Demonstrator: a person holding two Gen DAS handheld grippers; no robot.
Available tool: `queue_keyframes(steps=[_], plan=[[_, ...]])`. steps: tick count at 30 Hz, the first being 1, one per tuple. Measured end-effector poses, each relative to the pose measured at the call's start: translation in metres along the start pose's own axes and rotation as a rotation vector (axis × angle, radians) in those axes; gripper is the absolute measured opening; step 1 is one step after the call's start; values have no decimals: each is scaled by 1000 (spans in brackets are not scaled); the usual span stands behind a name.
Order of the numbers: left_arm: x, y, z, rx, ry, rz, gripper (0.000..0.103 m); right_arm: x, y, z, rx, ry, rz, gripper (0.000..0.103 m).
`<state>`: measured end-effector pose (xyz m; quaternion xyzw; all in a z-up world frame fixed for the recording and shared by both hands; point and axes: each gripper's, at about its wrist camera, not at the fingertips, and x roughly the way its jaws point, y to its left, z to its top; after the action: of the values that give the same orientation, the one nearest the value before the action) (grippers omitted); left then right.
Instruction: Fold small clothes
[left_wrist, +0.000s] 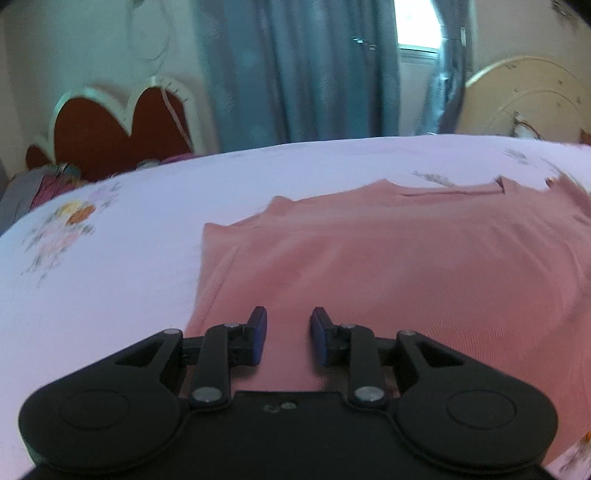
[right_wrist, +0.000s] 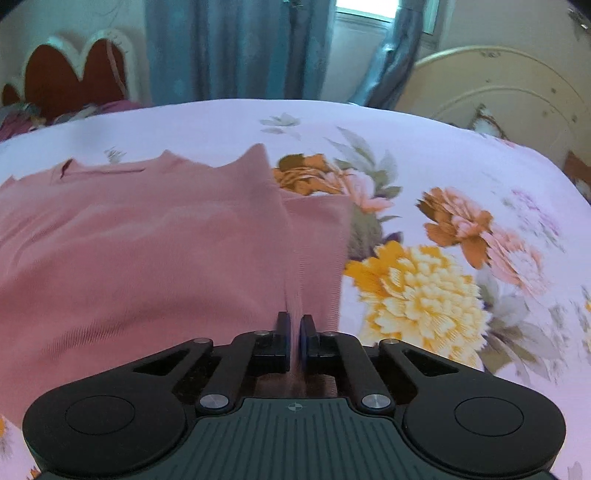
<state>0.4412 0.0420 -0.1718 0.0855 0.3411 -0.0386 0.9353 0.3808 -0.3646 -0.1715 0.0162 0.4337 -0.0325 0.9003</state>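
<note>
A pink garment (left_wrist: 388, 266) lies spread on a bed with a flowered sheet (right_wrist: 424, 280), its neckline at the far edge. The left tool (left_wrist: 289, 325) sits over the near left part of the cloth, its jaws partly open with cloth between them but not pressed. The right tool (right_wrist: 294, 325) has closed its jaws on a fold at the garment's right edge, pulling it into a ridge.
</note>
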Motion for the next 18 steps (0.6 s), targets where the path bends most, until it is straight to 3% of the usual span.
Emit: queue_keyframes(steps=[6,10,13,14,15,16,18], plan=[[-31,-11,8,-2,-58,-73,26,-41,28,2,-2,-118,115,5],[-38,-38,11,29,-68,-156,26,-43,71,5,-63,-127,214,5],[-33,-55,4,68,-53,-177,28,-34,93,-4,-126,-89,240,5],[-31,-58,0,85,-47,-169,28,-27,97,-10,-162,-36,238,5],[-28,-60,-4,103,-41,-151,28,-20,100,-17,-201,21,239,4],[-24,-60,-9,114,-30,-119,29,-23,100,-21,-235,6,241,4],[-21,-50,-12,83,-27,-91,36,-28,94,-17,-252,76,252,4]])
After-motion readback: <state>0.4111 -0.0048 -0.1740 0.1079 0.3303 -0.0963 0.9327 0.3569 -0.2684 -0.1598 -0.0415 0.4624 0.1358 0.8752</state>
